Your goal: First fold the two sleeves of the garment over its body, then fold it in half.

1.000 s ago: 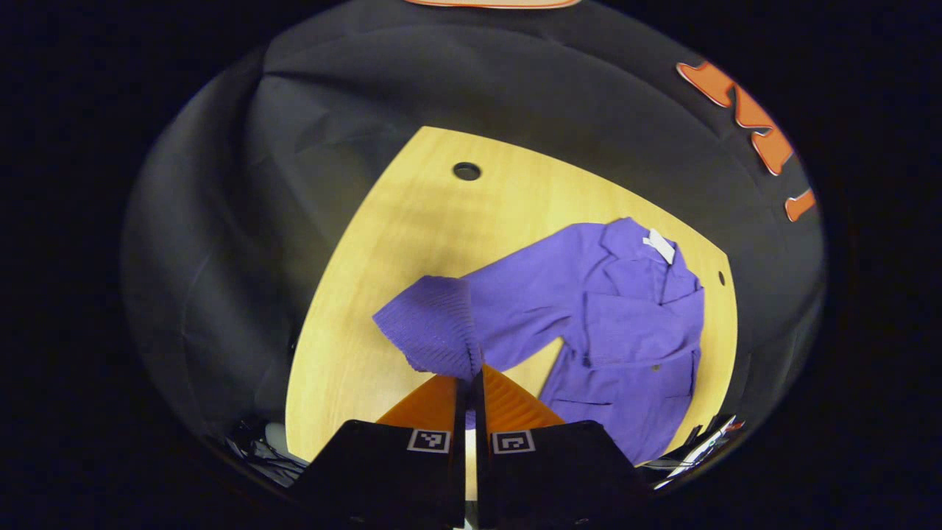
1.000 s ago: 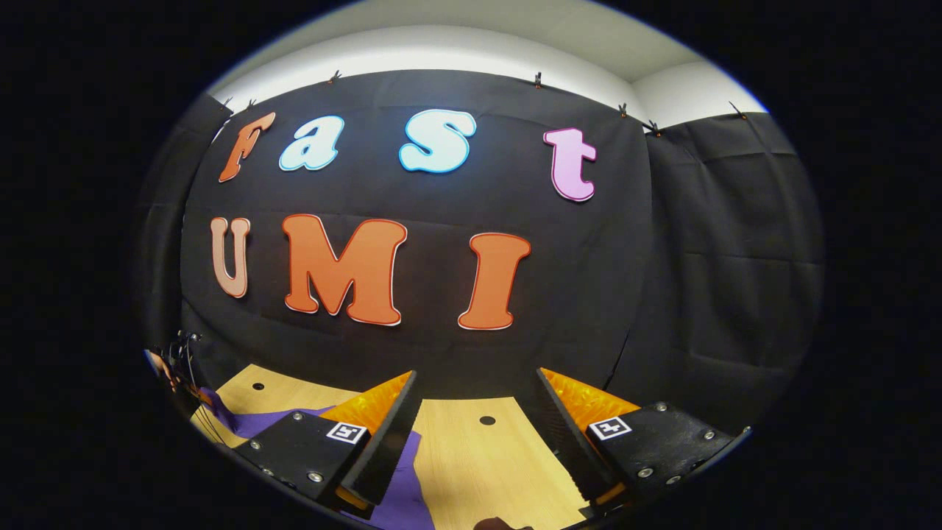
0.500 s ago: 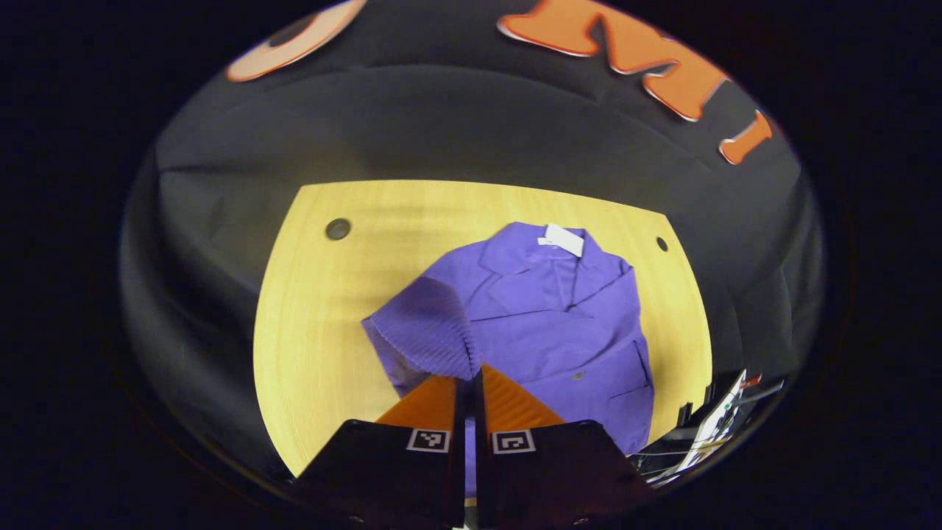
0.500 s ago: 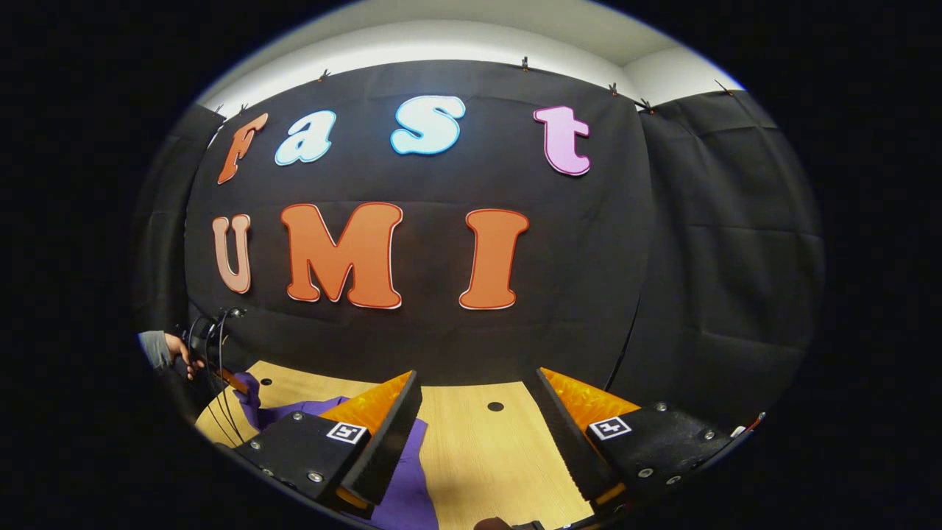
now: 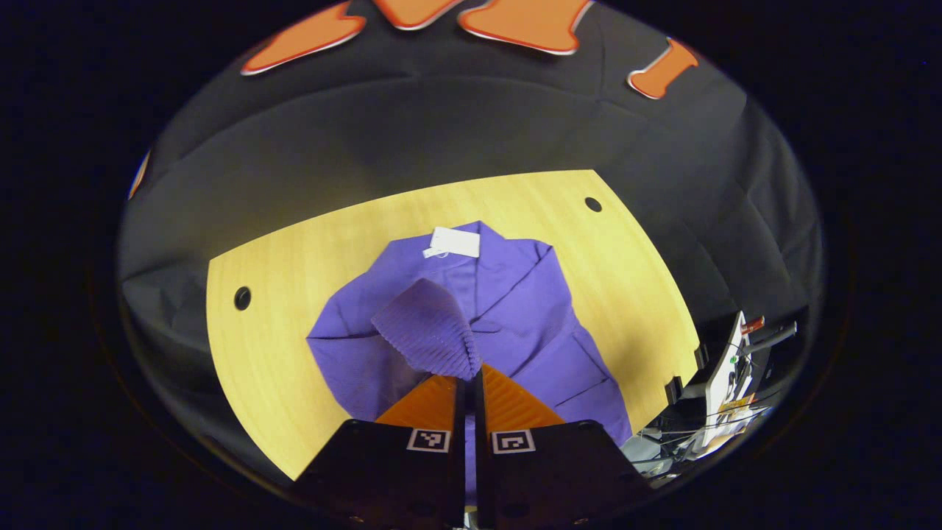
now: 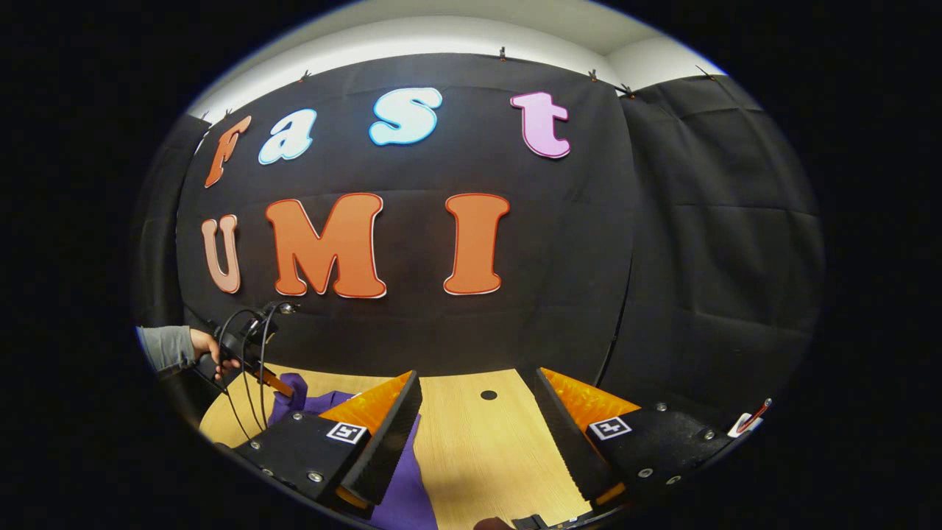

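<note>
A purple jacket (image 5: 515,324) with a white tag (image 5: 455,241) at its collar lies spread on the wooden table (image 5: 309,250). My left gripper (image 5: 469,375) is shut on the ribbed cuff (image 5: 430,327) of one sleeve, held up above the jacket's body. In the right gripper view, my right gripper (image 6: 477,401) stands open above the table with nothing between its fingers, and the jacket's purple cloth (image 6: 401,493) lies under its left finger. The left gripper (image 6: 276,383) shows far left there, held by a hand (image 6: 210,350), with the lifted cuff (image 6: 294,384) at its tips.
The table has small round holes (image 5: 241,298) (image 5: 592,204) (image 6: 488,395) near its far corners. White equipment with cables (image 5: 725,368) stands off the table's right edge. Black cloth walls surround the table.
The left gripper has carried the cuff from beside the jacket to over its body, and the sleeve now lies folded inward. The right gripper stays open and has barely moved.
</note>
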